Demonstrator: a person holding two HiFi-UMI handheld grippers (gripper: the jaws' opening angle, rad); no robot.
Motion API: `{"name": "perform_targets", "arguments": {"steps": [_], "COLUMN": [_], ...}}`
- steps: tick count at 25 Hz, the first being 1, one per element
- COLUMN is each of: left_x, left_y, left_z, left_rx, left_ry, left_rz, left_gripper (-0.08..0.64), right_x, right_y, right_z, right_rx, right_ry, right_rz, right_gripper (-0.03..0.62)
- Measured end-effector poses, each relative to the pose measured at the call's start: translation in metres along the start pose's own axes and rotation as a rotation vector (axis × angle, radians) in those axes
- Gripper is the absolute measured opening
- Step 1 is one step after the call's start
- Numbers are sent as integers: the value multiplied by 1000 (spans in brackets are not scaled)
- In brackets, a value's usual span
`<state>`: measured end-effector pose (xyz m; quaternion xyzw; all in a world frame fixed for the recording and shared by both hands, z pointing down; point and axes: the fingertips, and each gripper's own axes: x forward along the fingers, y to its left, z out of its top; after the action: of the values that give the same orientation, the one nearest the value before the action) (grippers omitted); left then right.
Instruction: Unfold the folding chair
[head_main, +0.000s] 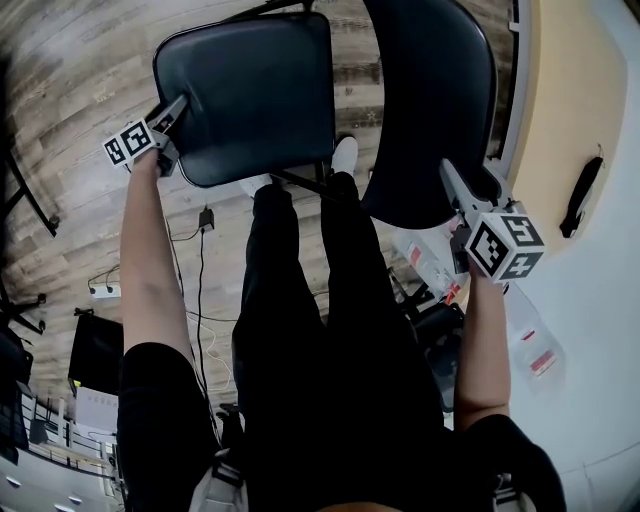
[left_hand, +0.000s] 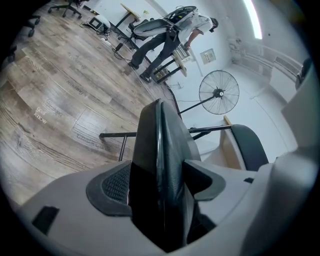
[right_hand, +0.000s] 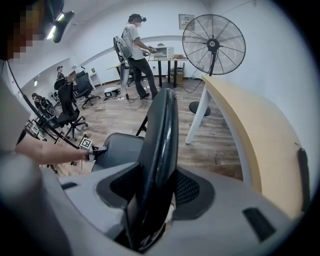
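The chair seat (head_main: 250, 95) is clamped in the left hand-held gripper (head_main: 175, 112), the backrest (head_main: 430, 100) in the right hand-held gripper (head_main: 455, 182).

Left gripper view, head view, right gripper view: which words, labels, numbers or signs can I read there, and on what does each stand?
Nothing reads clearly.
Pale print on the floor: too blurred to read.
Wall sign: too small.
Red labels: too small.
Marker cube: square patterns only, no letters.

Seat (head_main: 250, 95) and backrest (head_main: 430, 90) — black leather-look padding, faint sheen; frame (left_hand: 115, 134) dark metal tube; floor (head_main: 70, 80) matt wood-grain planks.
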<state>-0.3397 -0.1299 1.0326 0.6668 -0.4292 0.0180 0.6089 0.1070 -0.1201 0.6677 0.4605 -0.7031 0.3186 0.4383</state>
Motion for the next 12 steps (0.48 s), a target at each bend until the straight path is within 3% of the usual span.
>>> {"name": "perform_targets", "arguments": {"steps": [6, 12], "left_x": [-5, -22], "left_y": [4, -3], "left_z": [-2, -3], "left_rx": [-3, 10], "left_ry": [-17, -52], "left_rz": [15, 91], "left_gripper": [313, 331], "right_x": [2, 0], "right_y": [4, 5], "right_z": [0, 2], "right_rx": [-5, 48], "right_ry": [-15, -38], "right_rz": [3, 46], "right_gripper": [187, 195]}}
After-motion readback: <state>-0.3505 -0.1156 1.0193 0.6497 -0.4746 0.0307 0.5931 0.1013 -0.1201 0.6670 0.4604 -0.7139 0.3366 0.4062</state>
